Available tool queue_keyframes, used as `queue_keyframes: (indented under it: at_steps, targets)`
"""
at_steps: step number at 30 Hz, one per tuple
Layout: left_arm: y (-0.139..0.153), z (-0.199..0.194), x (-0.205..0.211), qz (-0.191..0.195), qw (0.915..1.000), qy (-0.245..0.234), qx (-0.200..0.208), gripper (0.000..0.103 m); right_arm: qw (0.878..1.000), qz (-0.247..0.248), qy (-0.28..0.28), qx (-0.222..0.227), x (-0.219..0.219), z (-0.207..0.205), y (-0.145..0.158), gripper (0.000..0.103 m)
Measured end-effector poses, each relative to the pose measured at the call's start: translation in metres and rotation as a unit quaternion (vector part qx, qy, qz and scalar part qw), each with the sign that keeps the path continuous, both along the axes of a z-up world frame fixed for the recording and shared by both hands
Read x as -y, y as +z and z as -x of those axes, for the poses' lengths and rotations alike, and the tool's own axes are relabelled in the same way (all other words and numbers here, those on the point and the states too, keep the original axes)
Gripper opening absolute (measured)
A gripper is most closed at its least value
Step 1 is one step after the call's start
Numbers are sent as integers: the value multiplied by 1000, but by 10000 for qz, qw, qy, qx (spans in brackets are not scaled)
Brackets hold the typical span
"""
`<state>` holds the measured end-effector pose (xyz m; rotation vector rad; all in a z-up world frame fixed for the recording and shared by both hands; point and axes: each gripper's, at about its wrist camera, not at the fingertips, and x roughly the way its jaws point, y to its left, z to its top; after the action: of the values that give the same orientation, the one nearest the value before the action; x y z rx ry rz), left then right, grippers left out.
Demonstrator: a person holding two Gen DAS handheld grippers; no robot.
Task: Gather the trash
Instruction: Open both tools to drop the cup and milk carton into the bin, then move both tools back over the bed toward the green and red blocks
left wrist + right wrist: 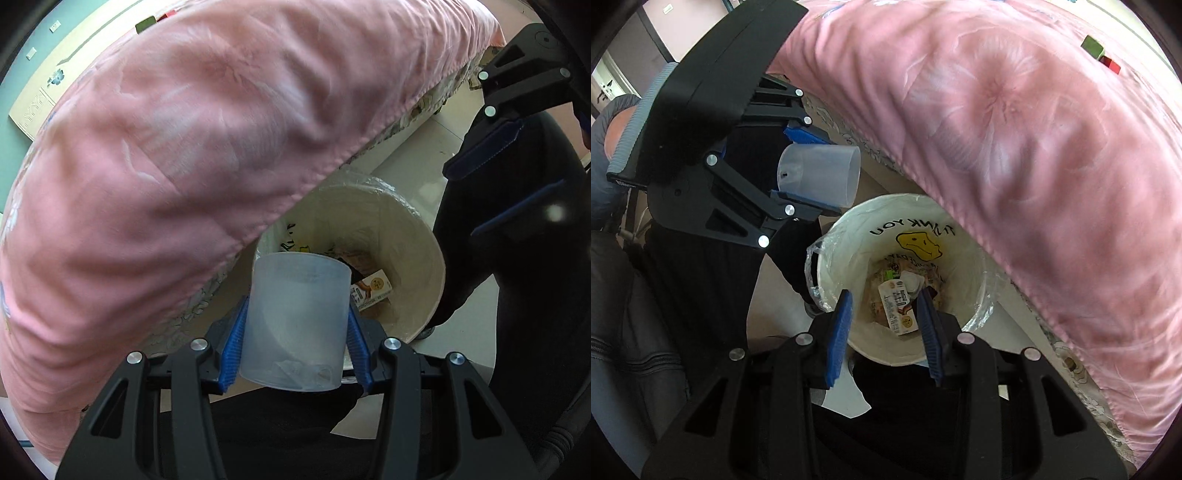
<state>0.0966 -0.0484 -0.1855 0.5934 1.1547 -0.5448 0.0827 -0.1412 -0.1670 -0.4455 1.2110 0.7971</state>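
Note:
My left gripper point(295, 325) is shut on a translucent plastic cup point(295, 325), held on its side just above and beside the bin. The cup also shows in the right wrist view point(822, 173), with the left gripper point(809, 170) around it. A white bin with a plastic liner point(975, 254), printed with a yellow face, stands on the floor by the bed; it also shows in the left wrist view point(417, 243). A drink carton point(897, 306) and other trash lie inside. My right gripper point(884, 328) is open and empty, right above the bin; it shows at upper right in the left wrist view point(506, 184).
A bed with a pink quilt point(166, 166) overhangs the bin's far side. The person's dark trouser legs point(498, 251) stand right beside the bin. Pale tiled floor point(406, 162) lies around it.

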Motion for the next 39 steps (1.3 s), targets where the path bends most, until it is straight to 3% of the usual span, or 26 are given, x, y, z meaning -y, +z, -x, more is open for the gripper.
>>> queue_keyframes:
  at_steps: [5, 6, 7, 8, 9, 11, 12, 16, 20, 39]
  targets:
    - [-36, -2, 11, -93, 9992, -103, -376, 51, 9998, 100, -5, -169, -4, -10, -20, 37]
    - [-43, -3, 13, -128, 9989, -90, -431, 51, 9997, 164, -46, -172, -4, -12, -25, 42]
    - [-50, -5, 14, -164, 9986, -70, -494, 52, 9995, 254, -111, -145, -3, -15, -30, 58]
    - [-57, -7, 16, -185, 9982, -63, -565, 52, 9993, 302, -170, -145, -2, -17, -35, 67]
    - [-63, -8, 18, -178, 9979, -68, -625, 53, 9991, 298, -193, -214, -2, -18, -39, 71]
    - [-71, -12, 22, -152, 9973, -74, -720, 77, 9990, 296, -247, -212, 1, -21, -44, 72]
    - [-74, -12, 23, -145, 9971, -100, -735, 81, 9990, 300, -255, -233, 2, -22, -46, 75]
    - [-84, -13, 28, -132, 9964, -151, -825, 92, 9986, 329, -357, -208, 8, -24, -50, 82]
    - [-87, -13, 29, -112, 9955, -175, -928, 95, 9983, 312, -446, -189, 14, -23, -49, 90]
    - [-72, -13, 25, -74, 9970, -26, -772, 95, 9978, 307, -565, -146, 29, -19, -51, 90]
